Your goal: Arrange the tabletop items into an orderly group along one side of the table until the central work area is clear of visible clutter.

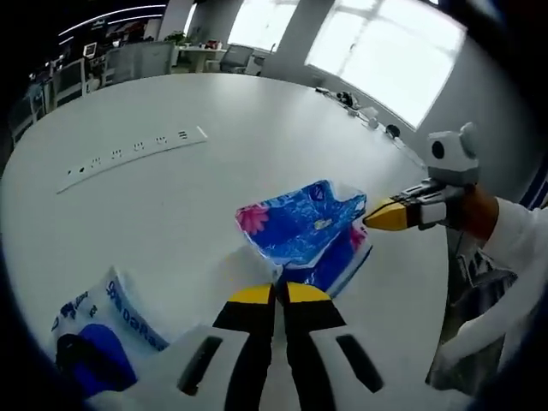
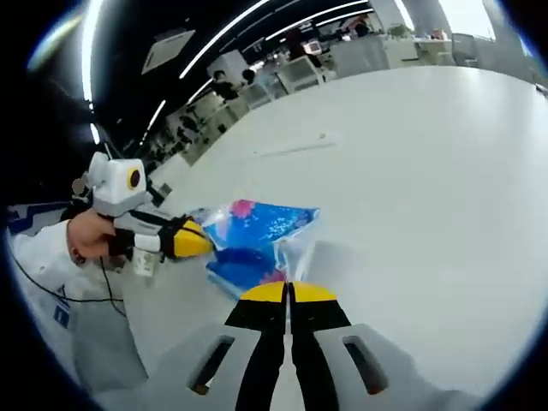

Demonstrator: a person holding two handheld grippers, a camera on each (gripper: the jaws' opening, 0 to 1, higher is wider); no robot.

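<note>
Both tongs, the left tongs (image 1: 274, 294) and right tongs (image 2: 289, 293), are pinching opposite edges of the crinkly blue floral plastic tissue pack (image 1: 304, 227), jaws closed on its wrapper, so uneven pulling is risking tearing the film or letting it slip onto the white table (image 1: 171, 205).

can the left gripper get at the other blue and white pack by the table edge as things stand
Probably not right away: the left gripper is shut on the floral tissue pack, with the right gripper pinching its other end. The blue and white pack lies unobstructed on the table; release first.
</note>
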